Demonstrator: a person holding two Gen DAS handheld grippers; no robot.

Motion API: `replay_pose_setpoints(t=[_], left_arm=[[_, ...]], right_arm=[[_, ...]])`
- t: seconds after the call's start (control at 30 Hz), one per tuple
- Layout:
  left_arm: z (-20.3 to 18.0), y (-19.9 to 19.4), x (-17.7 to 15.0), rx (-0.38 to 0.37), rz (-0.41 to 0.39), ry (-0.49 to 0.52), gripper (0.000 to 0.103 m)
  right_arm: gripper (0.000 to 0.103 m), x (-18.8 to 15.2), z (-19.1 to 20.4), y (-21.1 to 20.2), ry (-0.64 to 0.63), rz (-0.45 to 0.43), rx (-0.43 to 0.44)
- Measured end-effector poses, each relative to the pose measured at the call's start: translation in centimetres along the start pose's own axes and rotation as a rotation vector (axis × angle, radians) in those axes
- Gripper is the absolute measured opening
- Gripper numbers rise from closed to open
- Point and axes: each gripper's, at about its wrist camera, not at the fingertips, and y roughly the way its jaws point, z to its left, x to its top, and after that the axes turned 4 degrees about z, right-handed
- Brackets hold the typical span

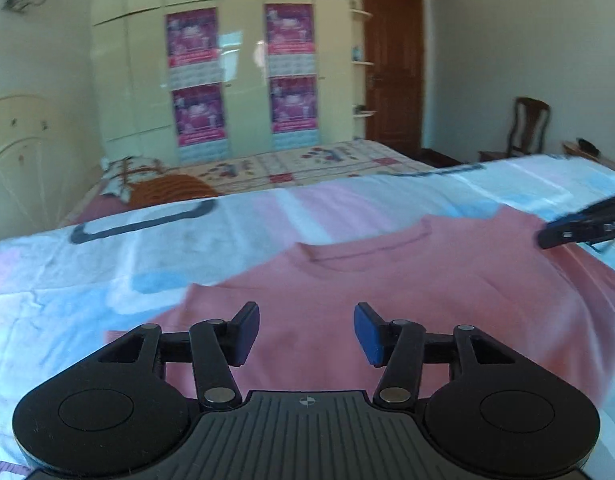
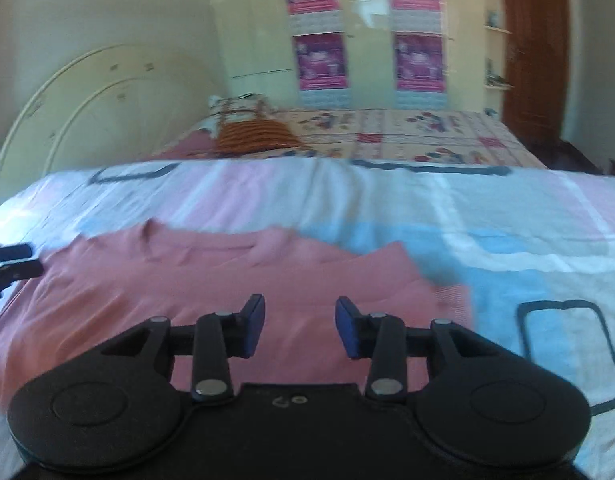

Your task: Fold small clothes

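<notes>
Both grippers, left [image 1: 306,330] & right [image 2: 300,326], are hanging wide open w/ nothing gripped, over pink shirt [image 1: 387,288], collar at 12 o'clock.

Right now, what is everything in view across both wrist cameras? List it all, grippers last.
shirt: one, pink, spread flat on the sheet, collar away from the cameras
sheet: one, white with pink and blue patches, under the shirt
bed: one, patterned cover, behind the sheet
orange knit item: one, on the bed by the headboard
headboard: one, cream, left
wardrobe: one, cream, back wall
posters: four, purple-pink, on the wardrobe
door: one, brown, right
chair: one, dark wood, far right
left hand-held gripper: open over the shirt
right hand-held gripper: open over the shirt
</notes>
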Motion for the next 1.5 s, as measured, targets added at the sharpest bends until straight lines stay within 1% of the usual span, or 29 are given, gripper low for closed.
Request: replay_pose_setpoints(t=[0.07, 0.13, 0.17, 0.2, 0.23, 0.3, 0.33, 0.4, 0.47, 0.5, 0.6, 0.7, 0.73, 0.77, 0.8, 0.83, 0.87, 0.93, 0.97, 1.03, 1.07, 1.13, 1.2, 1.27, 1.3, 1.33, 1.4, 1.43, 1.5], left_arm=[[-3.1, 0.9, -0.7, -0.04, 0.022, 0.041, 0.052], [-4.0, 3.0, -1.4, -0.015, 0.088, 0.012, 0.052], [-3.4, 3.6, -2.0, -0.03, 0.098, -0.043, 0.059], [-2.5, 3.7, -2.3, -0.051, 0.082, -0.099, 0.061], [-1.9, 3.6, -2.4, -0.071, 0.087, -0.12, 0.061], [-1.7, 2.7, -1.5, -0.051, 0.112, -0.109, 0.061], [-1.5, 2.1, -1.2, -0.023, 0.079, -0.108, 0.061], [-0.9, 2.0, -0.3, -0.038, 0.048, -0.139, 0.061], [-1.2, 3.4, 0.7, -0.074, 0.063, -0.179, 0.061], [-2.1, 4.0, 1.2, -0.078, 0.056, -0.156, 0.061], [-3.8, 6.2, 2.4, -0.018, 0.068, -0.049, 0.061], [-0.9, 8.1, 2.6, 0.07, 0.135, -0.059, 0.061], [0.8, 8.3, 2.3, 0.118, 0.149, -0.057, 0.061], [2.3, 8.6, 1.9, 0.212, 0.178, -0.024, 0.061], [3.9, 8.3, 1.2, 0.252, 0.175, -0.007, 0.074], [5.5, 7.9, 0.8, 0.238, 0.172, -0.047, 0.078], [6.7, 7.7, 0.7, 0.224, 0.177, -0.098, 0.078], [6.8, 6.4, 1.3, 0.256, 0.155, -0.167, 0.078], [6.0, 5.3, 1.6, 0.225, 0.111, -0.167, 0.078], [2.9, 2.7, 1.9, 0.124, 0.042, -0.154, 0.078], [1.0, 1.7, 1.8, 0.077, 0.023, -0.125, 0.078], [-2.7, 0.4, 1.3, -0.002, 0.011, -0.077, 0.078], [-5.6, 0.4, 0.5, -0.052, 0.037, -0.066, 0.078], [-7.5, 1.8, -0.5, -0.047, 0.097, -0.063, 0.078], [-8.0, 2.9, -1.1, -0.024, 0.153, -0.059, 0.078], [-8.0, 3.4, -1.8, -0.015, 0.164, -0.08, 0.079], [-7.4, 2.7, -1.9, -0.012, 0.157, -0.111, 0.079], [-7.3, 1.9, -1.6, 0.016, 0.147, -0.105, 0.079], [-6.5, 0.2, -1.8, 0.033, 0.1, -0.093, 0.079]], right_arm=[[0.036, -1.0, 2.4, 0.6, -0.058, 0.019, 0.088], [0.037, -1.5, 4.0, 1.6, -0.093, 0.041, 0.139], [0.035, -1.8, 4.5, 2.3, -0.123, 0.056, 0.116], [0.035, -2.1, 4.7, 2.9, -0.154, 0.071, 0.065], [0.035, -2.3, 4.1, 2.9, -0.118, 0.052, 0.079], [0.033, -1.6, 3.0, 2.6, -0.023, 0.07, 0.087], [0.035, -1.2, 3.0, 2.1, 0.0, 0.07, 0.064], [0.039, -0.6, 2.7, 1.1, 0.043, 0.021, 0.051], [0.038, 0.5, 3.2, 1.9, 0.052, 0.026, 0.032], [0.038, 1.1, 3.7, 2.6, 0.043, 0.029, 0.035], [0.037, 2.4, 5.3, 5.7, 0.008, 0.082, 0.016], [0.034, 2.7, 4.4, 7.2, -0.029, 0.107, -0.016], [0.034, 2.8, 3.2, 7.1, -0.009, 0.103, -0.056], [0.035, 3.0, 1.2, 6.9, 0.027, 0.104, -0.15], [0.035, 2.9, -0.9, 6.5, 0.066, 0.106, -0.215], [0.034, 2.7, -3.0, 6.1, 0.106, 0.111, -0.238], [0.034, 2.6, -4.4, 5.7, 0.128, 0.112, -0.228], [0.036, 3.1, -4.9, 5.2, 0.152, 0.127, -0.221], [0.039, 3.3, -4.3, 4.4, 0.155, 0.1, -0.216], [0.039, 3.0, -2.3, 2.3, 0.138, 0.026, -0.109], [0.038, 2.5, -1.0, 1.4, 0.109, 0.014, -0.063], [0.037, 0.9, 1.8, 0.1, 0.045, 0.007, 0.011], [0.033, -0.9, 4.3, -0.4, -0.013, 0.028, 0.063], [0.034, -2.6, 6.4, 0.0, -0.085, 0.063, 0.056], [0.034, -3.3, 7.0, 0.6, -0.113, 0.086, 0.016], [0.034, -3.9, 7.3, 1.0, -0.129, 0.093, -0.012], [0.035, -4.0, 6.6, 0.6, -0.086, 0.076, -0.004], [0.035, -3.7, 6.1, 0.1, -0.059, 0.08, -0.009], [0.039, -3.7, 5.5, -1.5, -0.043, 0.061, -0.033]])
